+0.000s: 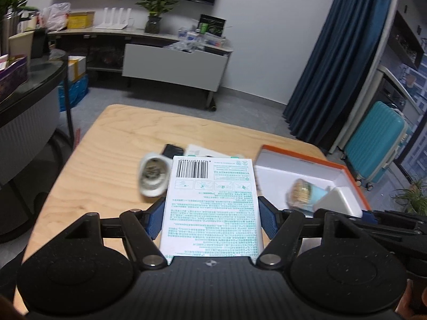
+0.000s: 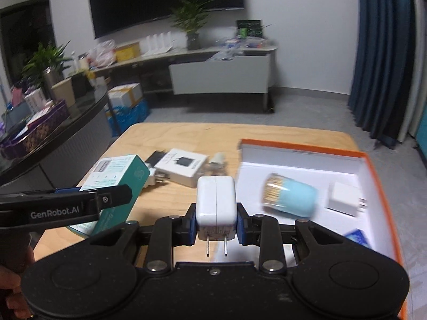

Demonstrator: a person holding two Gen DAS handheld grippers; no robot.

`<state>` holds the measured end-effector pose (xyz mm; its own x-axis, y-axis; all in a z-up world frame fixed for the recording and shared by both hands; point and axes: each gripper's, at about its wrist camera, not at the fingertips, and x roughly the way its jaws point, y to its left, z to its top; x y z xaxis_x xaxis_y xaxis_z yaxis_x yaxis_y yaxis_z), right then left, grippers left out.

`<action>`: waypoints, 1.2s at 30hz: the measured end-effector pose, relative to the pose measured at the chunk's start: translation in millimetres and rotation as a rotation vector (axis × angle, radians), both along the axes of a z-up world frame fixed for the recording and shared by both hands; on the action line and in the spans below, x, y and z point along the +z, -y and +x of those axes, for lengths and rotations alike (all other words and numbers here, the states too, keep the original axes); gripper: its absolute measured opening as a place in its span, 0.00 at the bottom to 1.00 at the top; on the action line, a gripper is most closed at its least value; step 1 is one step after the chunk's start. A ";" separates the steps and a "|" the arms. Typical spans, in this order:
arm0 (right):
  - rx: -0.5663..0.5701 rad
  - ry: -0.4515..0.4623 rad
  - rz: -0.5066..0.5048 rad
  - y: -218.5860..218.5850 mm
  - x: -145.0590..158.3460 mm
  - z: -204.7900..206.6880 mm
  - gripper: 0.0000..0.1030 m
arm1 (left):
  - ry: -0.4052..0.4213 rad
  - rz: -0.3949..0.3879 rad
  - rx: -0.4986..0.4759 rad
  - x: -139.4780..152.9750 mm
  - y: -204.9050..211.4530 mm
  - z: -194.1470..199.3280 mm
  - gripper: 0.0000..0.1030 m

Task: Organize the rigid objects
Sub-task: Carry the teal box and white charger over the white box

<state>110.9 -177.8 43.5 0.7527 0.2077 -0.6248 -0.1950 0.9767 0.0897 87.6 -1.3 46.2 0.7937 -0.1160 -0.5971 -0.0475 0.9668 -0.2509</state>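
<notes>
We're mid-carry: beside the orange box (image 2: pixel 368 165), our left gripper (image 1: pixel 212 218) clamps the teal carton (image 1: pixel 212 202); our right gripper (image 2: pixel 215 224) clamps the white charger (image 2: pixel 215 200). Next, lower both inside, clear of the blue tub (image 2: pixel 291 197).

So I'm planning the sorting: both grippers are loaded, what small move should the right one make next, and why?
Probably carry the white charger, clamped in the right gripper, rightward over the orange box and lower it into the bare white floor near the toothpick jar. A small white plug already lies there, so chargers seem to belong inside.
</notes>
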 end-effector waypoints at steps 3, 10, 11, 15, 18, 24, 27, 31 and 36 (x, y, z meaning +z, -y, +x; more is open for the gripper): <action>-0.032 0.007 -0.011 14.1 2.8 -8.4 0.34 | 0.007 -0.002 -0.029 2.9 12.0 0.8 0.69; -0.095 0.039 0.003 40.7 11.5 -22.3 0.34 | 0.023 0.001 -0.083 8.1 33.5 4.2 0.69; -0.103 0.043 0.001 43.5 12.5 -23.5 0.34 | 0.025 0.004 -0.090 8.6 37.0 4.1 0.69; -0.129 0.052 0.006 54.4 14.4 -25.3 0.34 | 0.029 0.008 -0.116 9.1 46.5 5.2 0.69; -0.145 0.055 0.008 61.8 14.5 -26.5 0.34 | 0.031 0.015 -0.135 8.9 54.2 7.4 0.69; -0.172 0.061 0.008 74.2 15.5 -25.4 0.34 | 0.032 0.021 -0.166 9.0 68.2 14.8 0.69; -0.179 0.069 0.005 78.6 17.9 -24.5 0.34 | 0.034 0.028 -0.174 8.4 73.2 18.4 0.69; -0.188 0.077 0.004 84.5 19.8 -21.8 0.34 | 0.034 0.032 -0.187 9.6 81.8 22.7 0.69; -0.195 0.080 -0.004 91.2 21.4 -15.9 0.34 | 0.036 0.046 -0.204 11.1 91.9 28.5 0.69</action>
<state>95.0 -269.0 64.9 0.8255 0.0512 -0.5621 -0.0087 0.9969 0.0780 116.0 -93.2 57.4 0.7777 -0.2497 -0.5769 0.1583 0.9660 -0.2046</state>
